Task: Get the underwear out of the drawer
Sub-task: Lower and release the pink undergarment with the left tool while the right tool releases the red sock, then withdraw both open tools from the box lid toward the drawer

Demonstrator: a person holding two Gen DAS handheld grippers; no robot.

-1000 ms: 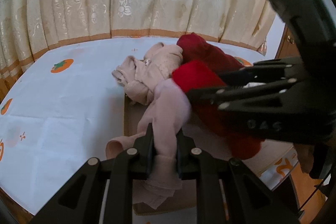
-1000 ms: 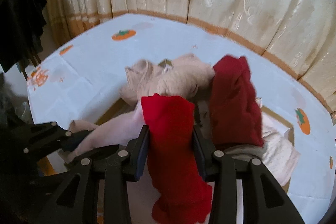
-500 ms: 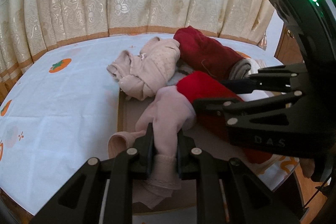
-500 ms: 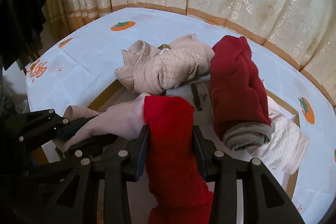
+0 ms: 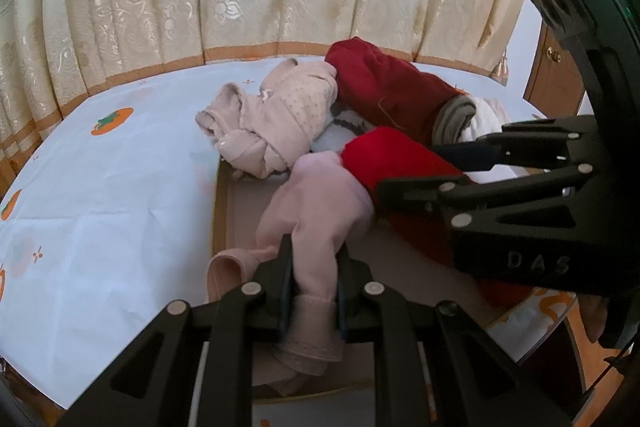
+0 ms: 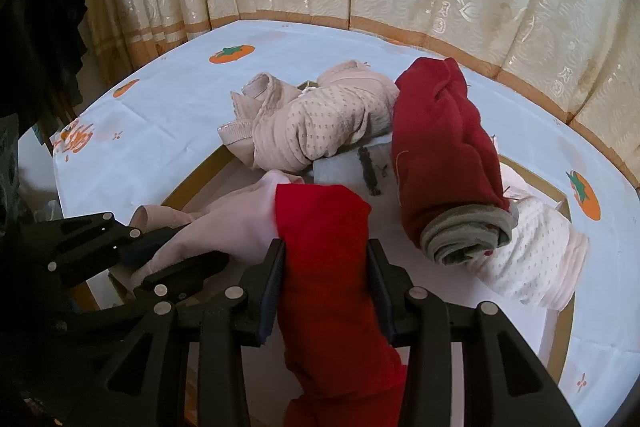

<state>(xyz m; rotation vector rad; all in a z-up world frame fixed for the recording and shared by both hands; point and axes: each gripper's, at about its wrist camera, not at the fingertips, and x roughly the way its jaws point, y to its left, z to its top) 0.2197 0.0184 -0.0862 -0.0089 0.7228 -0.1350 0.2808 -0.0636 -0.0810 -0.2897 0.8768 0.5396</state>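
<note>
so both tools were loaded: my left gripper (image 5: 313, 269) had its jaws pinched nearly together on the pale pink underwear (image 5: 320, 211), and my right gripper (image 6: 326, 279) was clamped, jaws partway apart, on the bright red underwear (image 6: 328, 247). each roll ran lengthwise straight ahead between its fingers, tail hanging below, over the near end of the drawer (image 5: 219, 211). the two rolls touched side by side (pink to the left of the red), so i judged lifting them apart was what the next move turned on. the remaining bundles lay ahead of both tools.
</note>
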